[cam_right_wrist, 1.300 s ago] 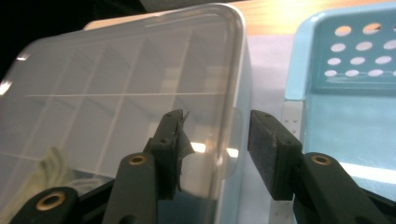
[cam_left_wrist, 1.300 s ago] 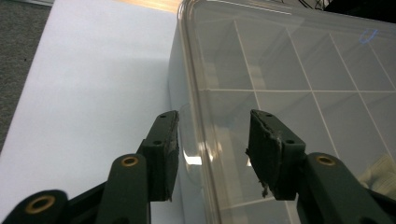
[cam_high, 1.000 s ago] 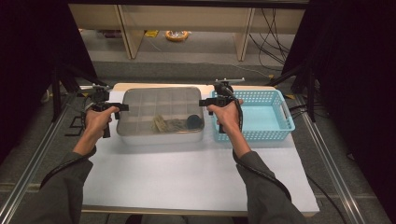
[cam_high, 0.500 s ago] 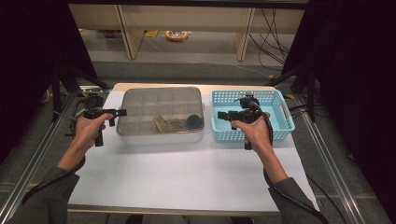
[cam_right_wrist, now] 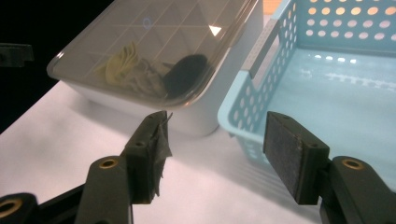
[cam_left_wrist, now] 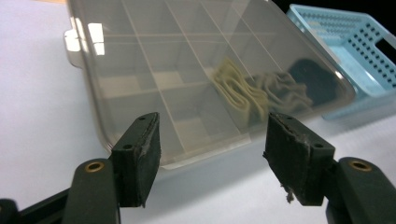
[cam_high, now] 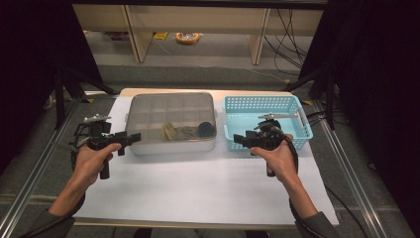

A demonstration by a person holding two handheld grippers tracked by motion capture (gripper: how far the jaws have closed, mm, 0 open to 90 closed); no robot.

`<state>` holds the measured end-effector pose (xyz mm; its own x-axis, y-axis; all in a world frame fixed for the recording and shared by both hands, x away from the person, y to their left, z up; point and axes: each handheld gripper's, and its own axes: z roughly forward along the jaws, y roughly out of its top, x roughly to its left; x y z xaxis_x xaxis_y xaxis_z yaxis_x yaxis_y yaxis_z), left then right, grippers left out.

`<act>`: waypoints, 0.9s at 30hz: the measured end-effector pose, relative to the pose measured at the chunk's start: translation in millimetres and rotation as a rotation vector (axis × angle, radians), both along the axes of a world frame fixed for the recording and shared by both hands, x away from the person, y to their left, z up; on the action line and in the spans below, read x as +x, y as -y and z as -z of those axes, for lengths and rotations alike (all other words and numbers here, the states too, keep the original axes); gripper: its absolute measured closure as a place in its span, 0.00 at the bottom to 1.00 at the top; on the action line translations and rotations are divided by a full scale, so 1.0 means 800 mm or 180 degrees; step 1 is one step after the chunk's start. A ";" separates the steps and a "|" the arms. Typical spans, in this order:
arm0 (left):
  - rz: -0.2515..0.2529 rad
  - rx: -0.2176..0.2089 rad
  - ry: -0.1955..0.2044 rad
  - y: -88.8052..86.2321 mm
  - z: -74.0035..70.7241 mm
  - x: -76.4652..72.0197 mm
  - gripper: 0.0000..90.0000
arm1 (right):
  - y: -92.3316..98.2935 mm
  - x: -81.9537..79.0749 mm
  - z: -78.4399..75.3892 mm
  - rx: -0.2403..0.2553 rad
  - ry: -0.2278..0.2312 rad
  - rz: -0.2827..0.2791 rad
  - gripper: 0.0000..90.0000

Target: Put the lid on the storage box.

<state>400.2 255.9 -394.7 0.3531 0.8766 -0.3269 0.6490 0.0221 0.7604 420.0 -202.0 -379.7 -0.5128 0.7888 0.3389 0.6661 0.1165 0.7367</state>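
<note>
High view: both tongs, left [cam_high: 132, 137] and right [cam_high: 239, 139], level beside the box [cam_high: 171, 106] (jaws just opening, empty).

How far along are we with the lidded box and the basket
Done: the lid sits closed on the box. In hand: nothing; the left gripper and right gripper, jaws just opened, hang empty. Left: the folded cloths are inside; the blue basket is empty.

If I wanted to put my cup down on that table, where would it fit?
The widest bare stretch is the white table top in front of the lidded box and the blue basket, between the two forearms. The basket's floor is bare too. It is crowded along the box's and basket's front edges, where the left gripper and right gripper hover.
</note>
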 end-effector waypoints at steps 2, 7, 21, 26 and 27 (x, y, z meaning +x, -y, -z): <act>0.0038 -0.0001 0.0004 0.007 0.005 -0.011 0.38 | 0.000 -0.009 0.003 0.0009 -0.0047 0.0034 0.45; 0.0171 0.0062 0.0049 0.023 0.016 -0.036 0.36 | 0.008 -0.023 0.013 0.0008 0.0004 -0.0025 0.44; 0.0410 0.0147 0.0152 0.054 0.036 -0.078 0.30 | 0.023 -0.050 0.029 -0.0032 0.0028 -0.0063 0.36; 0.0505 0.0184 0.0164 0.064 0.050 -0.087 0.27 | 0.025 -0.060 0.039 -0.0027 0.0082 -0.0045 0.28; 0.0505 0.0184 0.0164 0.064 0.050 -0.087 0.26 | 0.025 -0.060 0.039 -0.0027 0.0082 -0.0045 0.28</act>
